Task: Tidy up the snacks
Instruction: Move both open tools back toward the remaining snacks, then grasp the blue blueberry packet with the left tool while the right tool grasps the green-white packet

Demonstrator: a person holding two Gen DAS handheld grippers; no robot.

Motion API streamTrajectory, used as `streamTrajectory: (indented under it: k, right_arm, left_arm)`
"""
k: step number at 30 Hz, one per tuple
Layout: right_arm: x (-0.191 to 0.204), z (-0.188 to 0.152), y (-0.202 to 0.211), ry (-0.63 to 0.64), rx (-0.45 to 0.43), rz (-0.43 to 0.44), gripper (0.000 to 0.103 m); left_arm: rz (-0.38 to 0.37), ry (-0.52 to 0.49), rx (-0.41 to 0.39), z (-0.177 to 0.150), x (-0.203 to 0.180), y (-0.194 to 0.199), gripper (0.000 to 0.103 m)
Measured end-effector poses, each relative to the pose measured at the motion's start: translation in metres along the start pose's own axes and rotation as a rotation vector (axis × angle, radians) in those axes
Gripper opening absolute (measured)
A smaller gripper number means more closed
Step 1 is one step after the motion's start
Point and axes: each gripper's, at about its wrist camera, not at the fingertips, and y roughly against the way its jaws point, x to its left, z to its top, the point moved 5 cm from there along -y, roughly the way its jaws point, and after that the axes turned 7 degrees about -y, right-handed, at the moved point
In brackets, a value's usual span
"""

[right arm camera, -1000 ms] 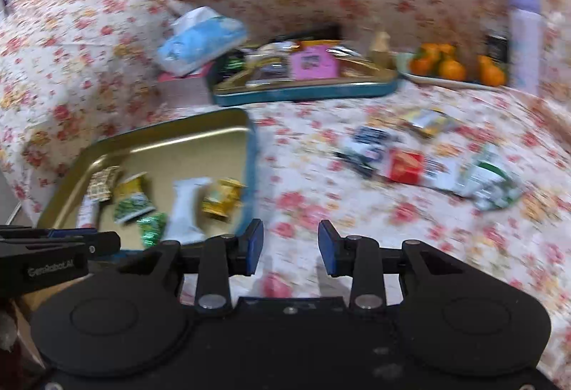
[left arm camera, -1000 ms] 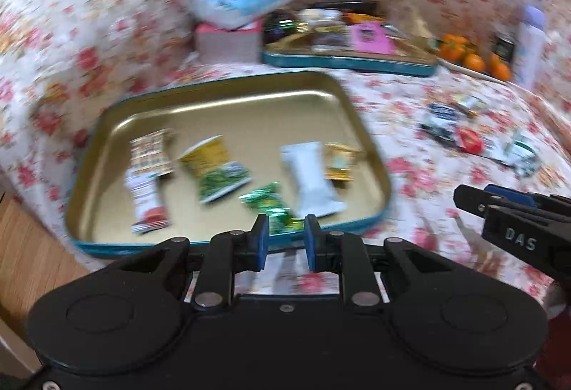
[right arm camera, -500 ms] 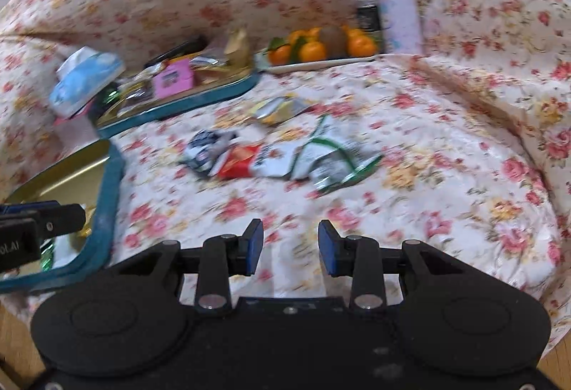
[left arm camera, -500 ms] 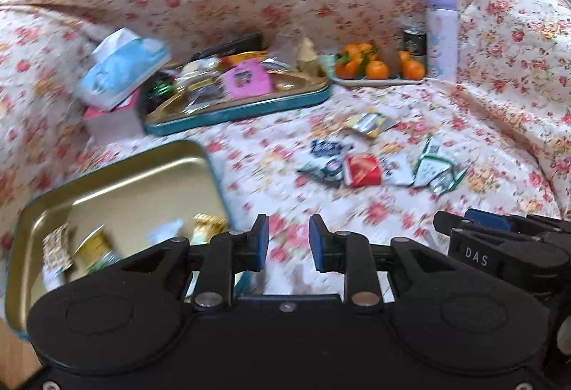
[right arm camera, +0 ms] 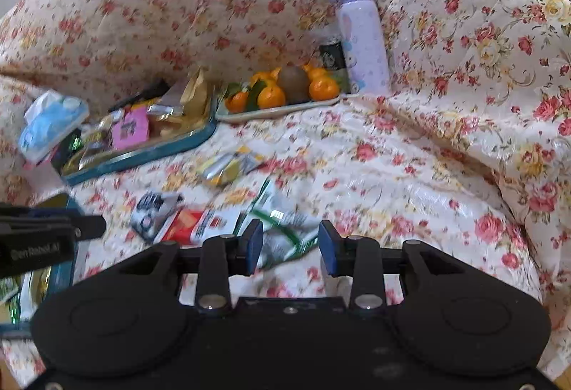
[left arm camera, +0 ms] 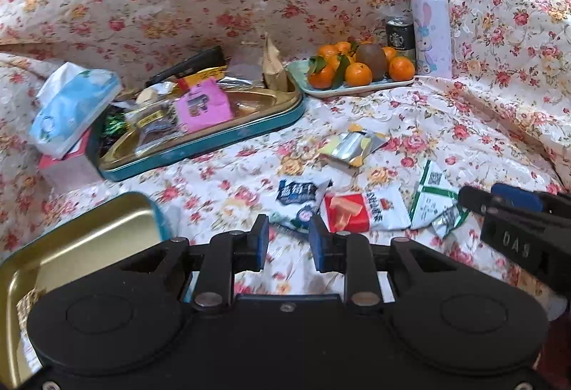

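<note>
**Loose packets lie straight ahead of both pairs of fingers**

The right gripper (right arm camera: 289, 247) has its fingers parted and empty; the green-and-white packet (right arm camera: 285, 229) lies just beyond them at 12 o'clock, nearest this hand. The left gripper (left arm camera: 285, 242) is likewise open and empty, with the blue-and-white packet (left arm camera: 299, 199) at 12 and the red packet (left arm camera: 348, 215) at 1. The gold tray (left arm camera: 82, 240) sits at 9 o'clock.

Left gripper (left arm camera: 285, 242) and right gripper (right arm camera: 291, 245) both gape empty, seemingly hovering side by side.

Both hand-held grippers swung right, off gold tray (left arm camera: 89, 233)
</note>
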Motion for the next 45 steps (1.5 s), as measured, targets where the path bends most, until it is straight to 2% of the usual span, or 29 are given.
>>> streamTrajectory:
  k: [6, 9, 12, 16, 20, 28, 34, 40, 45]
  right_arm:
    - [-0.009, 0.019, -0.026, -0.037, -0.034, -0.01, 0.039]
    - [-0.008, 0.022, -0.029, -0.007, -0.014, 0.037, 0.039]
    - [0.001, 0.017, -0.028, 0.09, 0.015, 0.106, 0.045]
    - [0.016, 0.001, -0.032, 0.257, 0.0, 0.101, 0.046]
    - [0.021, -0.01, -0.038, 0.3, -0.002, 0.12, 0.052]
    - [0.022, -0.022, -0.033, 0.452, -0.023, 0.137, 0.057]
    - [0.02, -0.022, -0.037, 0.456, -0.017, 0.153, 0.06]
    - [0.02, -0.023, -0.037, 0.452, -0.021, 0.16, 0.062]
    - [0.016, -0.02, -0.043, 0.404, -0.002, 0.174, 0.066]
  left_arm:
    - [0.002, -0.013, 0.002, 0.009, 0.002, -0.017, 0.036]
    - [-0.01, -0.021, 0.011, 0.012, 0.004, -0.025, 0.036]
    - [-0.016, -0.027, 0.031, 0.013, 0.007, -0.032, 0.036]
    - [0.002, -0.019, 0.039, 0.012, 0.01, -0.038, 0.036]
    - [-0.002, -0.016, 0.052, 0.009, 0.012, -0.042, 0.036]
    - [-0.032, -0.022, 0.066, 0.01, 0.013, -0.049, 0.036]
    - [-0.063, -0.017, 0.069, 0.011, 0.014, -0.053, 0.036]
    - [-0.196, -0.038, 0.096, 0.013, 0.008, -0.057, 0.037]
    - [-0.141, -0.027, 0.082, 0.017, 0.01, -0.06, 0.04]
